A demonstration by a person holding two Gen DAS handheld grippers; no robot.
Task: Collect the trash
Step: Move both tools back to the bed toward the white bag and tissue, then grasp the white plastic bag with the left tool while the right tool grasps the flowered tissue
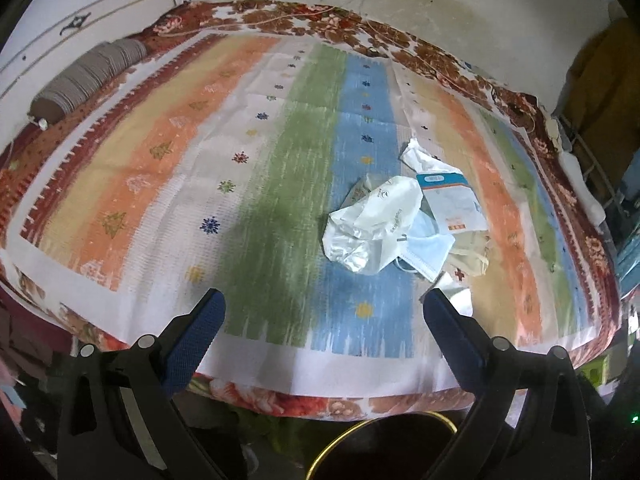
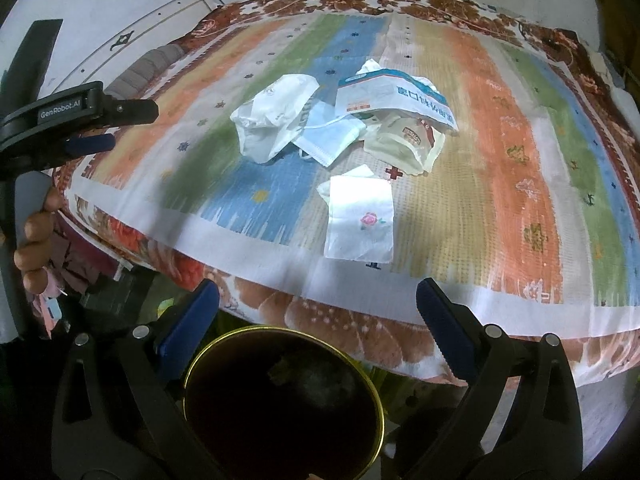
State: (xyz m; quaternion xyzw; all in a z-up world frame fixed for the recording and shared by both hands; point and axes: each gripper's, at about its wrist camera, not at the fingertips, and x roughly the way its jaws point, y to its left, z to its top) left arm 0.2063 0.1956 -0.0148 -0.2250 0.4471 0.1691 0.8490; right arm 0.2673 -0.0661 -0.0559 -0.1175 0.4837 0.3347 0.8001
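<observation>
Both grippers, left gripper [image 1: 324, 308] & right gripper [image 2: 318, 300], jaws wide, nothing held. Bin [image 2: 376, 392] below bed edge, right under me. Trash pile [image 2: 340, 120] mid-bedspread [image 2: 500, 160]; tissue [image 2: 360, 220] nearest. I'd go tissue first w/ right: come down steep, pinch edge, avoid snagging cloth, drop straight in bin.

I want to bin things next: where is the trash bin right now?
In the right wrist view, the gold-rimmed bin stands below the bed's near edge, between the right gripper's fingers.

Striped bedspread [image 2: 500, 128], pale-blue face mask [image 2: 332, 136]
</observation>
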